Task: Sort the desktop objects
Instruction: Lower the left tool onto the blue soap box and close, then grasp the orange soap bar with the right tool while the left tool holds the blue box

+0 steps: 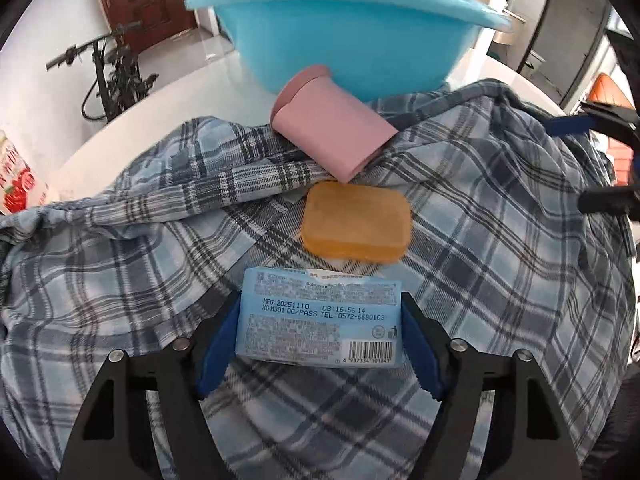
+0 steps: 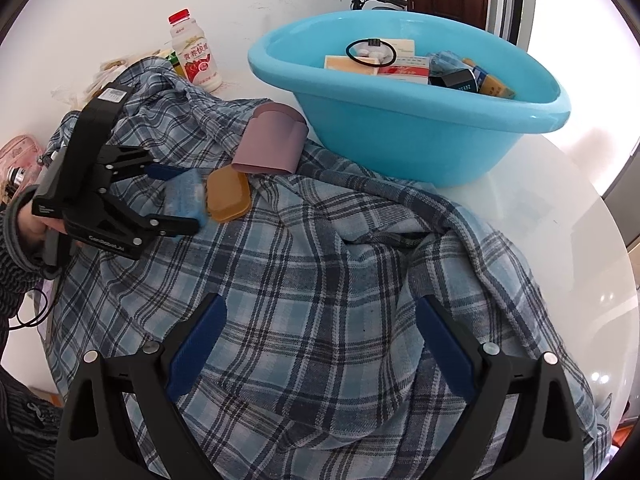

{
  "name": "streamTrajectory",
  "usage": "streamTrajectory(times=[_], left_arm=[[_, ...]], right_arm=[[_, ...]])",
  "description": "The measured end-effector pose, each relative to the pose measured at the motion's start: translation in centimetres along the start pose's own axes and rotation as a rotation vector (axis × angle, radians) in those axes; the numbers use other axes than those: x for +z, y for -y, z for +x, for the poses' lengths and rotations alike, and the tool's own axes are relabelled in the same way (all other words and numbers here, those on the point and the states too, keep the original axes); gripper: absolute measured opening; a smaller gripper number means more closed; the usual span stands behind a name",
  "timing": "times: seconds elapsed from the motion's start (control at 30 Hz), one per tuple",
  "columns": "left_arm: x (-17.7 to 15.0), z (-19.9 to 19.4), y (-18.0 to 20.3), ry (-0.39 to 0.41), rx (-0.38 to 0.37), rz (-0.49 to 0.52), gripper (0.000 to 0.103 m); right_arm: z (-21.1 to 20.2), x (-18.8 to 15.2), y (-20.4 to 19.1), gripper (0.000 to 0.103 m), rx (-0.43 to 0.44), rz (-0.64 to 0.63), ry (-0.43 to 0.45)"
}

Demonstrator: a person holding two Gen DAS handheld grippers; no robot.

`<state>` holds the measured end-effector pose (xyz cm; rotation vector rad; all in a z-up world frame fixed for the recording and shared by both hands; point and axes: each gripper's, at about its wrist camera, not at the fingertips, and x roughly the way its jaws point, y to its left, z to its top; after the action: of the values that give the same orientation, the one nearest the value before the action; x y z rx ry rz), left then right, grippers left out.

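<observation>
Lying flat: pale-blue barcoded wipes pack [image 1: 320,316]

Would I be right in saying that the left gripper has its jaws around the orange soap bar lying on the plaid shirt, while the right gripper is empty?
Not quite: the left gripper has its jaws around the blue packet, as the left wrist view shows. The orange soap bar lies untouched just beyond it on the plaid shirt. The right gripper is indeed empty.

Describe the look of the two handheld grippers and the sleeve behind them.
Both grippers, left gripper and right gripper, have black angular frames with silver bolts and blue padded fingers. The left gripper's black body carries white lettering and a barcode sticker. A dark grey striped knitted sleeve covers the wrist; thin black cord hangs below.
</observation>
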<state>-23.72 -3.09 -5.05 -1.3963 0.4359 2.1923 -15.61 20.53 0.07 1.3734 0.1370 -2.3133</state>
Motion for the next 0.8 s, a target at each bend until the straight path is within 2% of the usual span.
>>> streamTrajectory(times=[0.07, 0.37, 0.5, 0.8], left_arm=[[-0.4, -0.5, 0.1, 0.002, 0.024, 0.018, 0.076], [-1.0, -3.3, -0.1, 0.041, 0.017, 0.01, 0.076], [-3.4, -5.2, 2.3, 0.033, 0.006, -0.013, 0.076], [-4.6, -5.2, 2.4, 0.023, 0.02, -0.03, 0.076]], right_arm=[[0.2, 0.0, -0.1, 0.095, 0.002, 0.0, -0.003], [1.4, 0.9, -2.0, 0.095, 0.039, -0.047, -0.018], [2.4, 1.4, -3.1, 0.095, 0.059, -0.073, -0.02], [5.6, 3.8, -6.4, 0.095, 0.098, -0.157, -0.019]])
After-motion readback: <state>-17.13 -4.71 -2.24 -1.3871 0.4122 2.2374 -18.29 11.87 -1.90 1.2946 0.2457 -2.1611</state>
